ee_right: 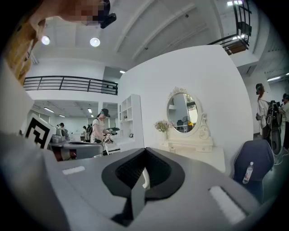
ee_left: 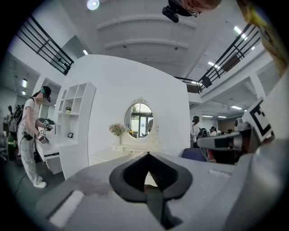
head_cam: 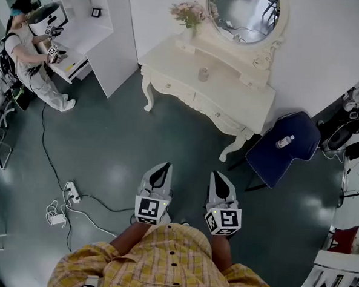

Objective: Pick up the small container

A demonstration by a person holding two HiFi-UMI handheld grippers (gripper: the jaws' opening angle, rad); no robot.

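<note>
I look down on a dark floor (head_cam: 106,147) with a white desk (head_cam: 231,94) standing against the wall ahead, a round mirror (head_cam: 242,13) over it and flowers (head_cam: 188,14) at its left end. A blue chair (head_cam: 288,152) stands just right of the desk, with a bottle (head_cam: 284,141) lying on its seat.

Both tools hang over the floor in front of me, side by side and pointing toward the desk. The left tool (head_cam: 160,169) has its jaws pressed together, with nothing between them. The right tool (head_cam: 221,176) is closed the same way and is also empty.

The small container (head_cam: 203,74) sits near the middle of the desk. It appears to stand upright, long axis vertical. It is well apart from both tools, ahead of them and roughly in line with the gap between them.
</note>
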